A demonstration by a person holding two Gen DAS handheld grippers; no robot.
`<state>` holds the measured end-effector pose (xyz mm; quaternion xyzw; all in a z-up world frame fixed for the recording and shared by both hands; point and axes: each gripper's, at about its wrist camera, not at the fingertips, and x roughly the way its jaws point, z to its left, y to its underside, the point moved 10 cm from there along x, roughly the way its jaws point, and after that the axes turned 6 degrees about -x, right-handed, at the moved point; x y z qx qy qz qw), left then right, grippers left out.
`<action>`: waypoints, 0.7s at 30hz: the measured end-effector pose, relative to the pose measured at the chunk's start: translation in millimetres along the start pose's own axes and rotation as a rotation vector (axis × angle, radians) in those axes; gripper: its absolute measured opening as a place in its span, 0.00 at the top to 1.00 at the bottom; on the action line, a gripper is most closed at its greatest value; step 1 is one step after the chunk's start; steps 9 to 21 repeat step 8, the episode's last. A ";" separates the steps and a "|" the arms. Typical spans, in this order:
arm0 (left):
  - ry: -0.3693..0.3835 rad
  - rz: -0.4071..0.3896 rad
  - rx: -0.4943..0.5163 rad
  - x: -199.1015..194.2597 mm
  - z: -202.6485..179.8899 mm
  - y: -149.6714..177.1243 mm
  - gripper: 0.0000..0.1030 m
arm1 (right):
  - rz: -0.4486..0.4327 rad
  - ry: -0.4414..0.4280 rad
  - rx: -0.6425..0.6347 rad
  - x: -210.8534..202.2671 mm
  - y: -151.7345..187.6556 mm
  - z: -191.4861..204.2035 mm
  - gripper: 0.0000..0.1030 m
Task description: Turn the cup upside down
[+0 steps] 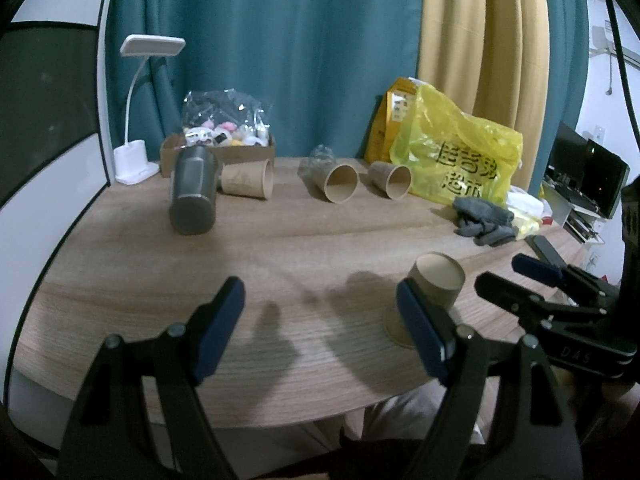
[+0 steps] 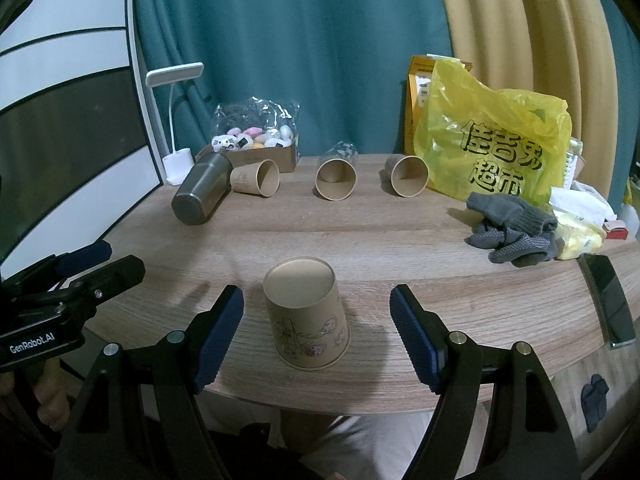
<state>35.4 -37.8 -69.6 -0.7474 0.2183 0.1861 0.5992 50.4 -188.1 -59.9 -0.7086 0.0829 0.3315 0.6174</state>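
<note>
A brown paper cup (image 2: 306,314) with cartoon prints stands upside down on the wooden table (image 2: 360,232), near the front edge. My right gripper (image 2: 316,320) is open, its blue pads either side of the cup and apart from it. The cup also shows in the left wrist view (image 1: 436,280), partly behind my left gripper's right finger. My left gripper (image 1: 320,316) is open and empty, to the left of the cup. The right gripper (image 1: 516,276) shows at the right of the left wrist view; the left gripper (image 2: 104,262) shows at the left of the right wrist view.
At the back lie three paper cups on their sides (image 2: 256,182) (image 2: 335,179) (image 2: 408,176), a steel tumbler (image 2: 200,196) and a clear cup (image 2: 340,152). A box of toys (image 2: 256,148), a white lamp (image 2: 176,120), a yellow bag (image 2: 492,140), grey gloves (image 2: 512,224) and a phone (image 2: 608,296) are there.
</note>
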 end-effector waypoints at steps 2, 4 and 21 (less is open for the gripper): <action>0.003 0.000 0.001 0.2 0.1 0.0 0.23 | -0.001 0.000 0.001 0.1 -0.1 -0.3 0.24; 0.003 0.000 0.003 0.0 0.1 0.0 0.23 | 0.000 0.000 0.001 0.4 0.7 0.4 0.24; 0.008 0.000 0.001 0.5 -0.6 -0.4 0.23 | 0.002 -0.001 0.001 0.3 0.7 1.2 0.24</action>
